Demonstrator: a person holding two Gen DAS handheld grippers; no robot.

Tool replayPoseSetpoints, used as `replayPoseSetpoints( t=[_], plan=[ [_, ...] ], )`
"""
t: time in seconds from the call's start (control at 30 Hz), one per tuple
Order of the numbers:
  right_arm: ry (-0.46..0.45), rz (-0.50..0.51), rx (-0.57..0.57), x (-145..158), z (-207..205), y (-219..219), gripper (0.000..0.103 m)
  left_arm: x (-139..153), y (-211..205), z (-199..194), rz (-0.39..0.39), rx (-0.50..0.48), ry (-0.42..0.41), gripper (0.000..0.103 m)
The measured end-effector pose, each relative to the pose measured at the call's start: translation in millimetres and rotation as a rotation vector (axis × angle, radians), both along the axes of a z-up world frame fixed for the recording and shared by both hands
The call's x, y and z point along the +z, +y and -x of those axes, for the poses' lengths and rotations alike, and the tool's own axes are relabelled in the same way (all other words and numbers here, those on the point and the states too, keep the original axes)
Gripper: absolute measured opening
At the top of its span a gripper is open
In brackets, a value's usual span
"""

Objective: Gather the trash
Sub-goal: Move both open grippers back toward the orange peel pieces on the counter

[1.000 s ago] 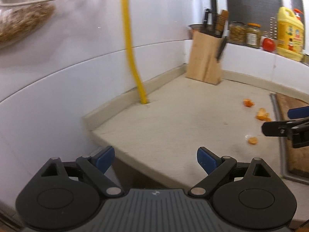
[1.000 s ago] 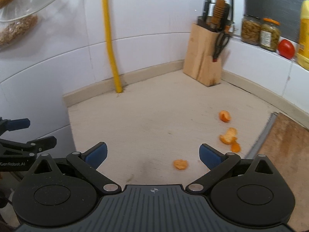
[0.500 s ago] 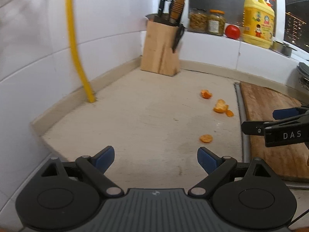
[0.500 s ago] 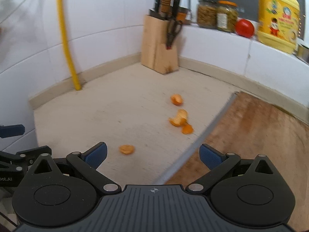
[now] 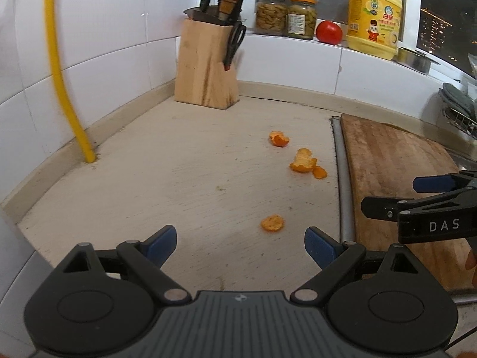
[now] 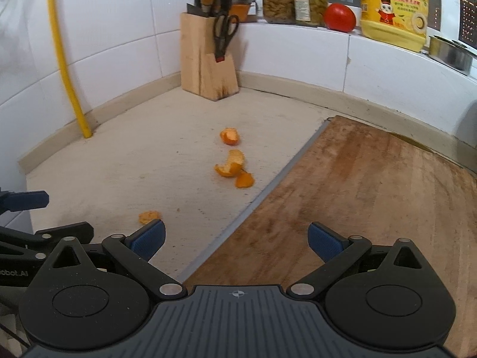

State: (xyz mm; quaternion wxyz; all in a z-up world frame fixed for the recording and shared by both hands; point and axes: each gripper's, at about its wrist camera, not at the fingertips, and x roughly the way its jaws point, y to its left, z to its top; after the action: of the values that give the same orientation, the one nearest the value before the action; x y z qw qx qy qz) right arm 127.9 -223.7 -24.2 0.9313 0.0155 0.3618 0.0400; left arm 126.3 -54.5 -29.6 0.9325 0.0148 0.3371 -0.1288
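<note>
**Orange peel scraps lie scattered on a kitchen counter as two grippers hover over them**

Two black hand-held grippers with blue finger pads hang above a pale, speckled stone counter (image 5: 179, 179) in a white-tiled kitchen corner. The left gripper (image 5: 240, 243), at the bottom of the left wrist view, has its jaws spread wide with nothing between them. The right gripper (image 6: 235, 238), at the bottom of the right wrist view, likewise stands released and empty, its left pad over the counter and its right pad over a worn brown wooden cutting board (image 6: 372, 185).

Four pieces of orange peel rest on the counter. The nearest small round orange peel piece (image 5: 272, 223) lies just ahead of the left gripper's pads, lower centre of that frame. Farther back sit a larger curled orange peel (image 5: 302, 163) with a small peel chip (image 5: 319, 172) touching it, and beyond them a cupped peel piece (image 5: 278, 139). All lie left of the cutting board's metal edge.

At upper centre a light wooden knife block (image 5: 205, 71) holds knives and black scissors. On the white tiled ledge behind it stand two glass jars (image 5: 284, 16), a red tomato (image 5: 328, 32) and a yellow detergent jug (image 5: 374, 15). A yellow pipe (image 5: 64, 89) runs down the wall at the upper left.
</note>
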Motion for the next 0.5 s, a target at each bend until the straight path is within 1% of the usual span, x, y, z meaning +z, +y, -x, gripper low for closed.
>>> replayPoseSetpoints(
  t=[0.5],
  plan=[
    [-0.001, -0.007, -0.005, -1, -13, -18, 0.103, 0, -25, -23, 0.001, -0.016, 0.015, 0.089]
  ],
)
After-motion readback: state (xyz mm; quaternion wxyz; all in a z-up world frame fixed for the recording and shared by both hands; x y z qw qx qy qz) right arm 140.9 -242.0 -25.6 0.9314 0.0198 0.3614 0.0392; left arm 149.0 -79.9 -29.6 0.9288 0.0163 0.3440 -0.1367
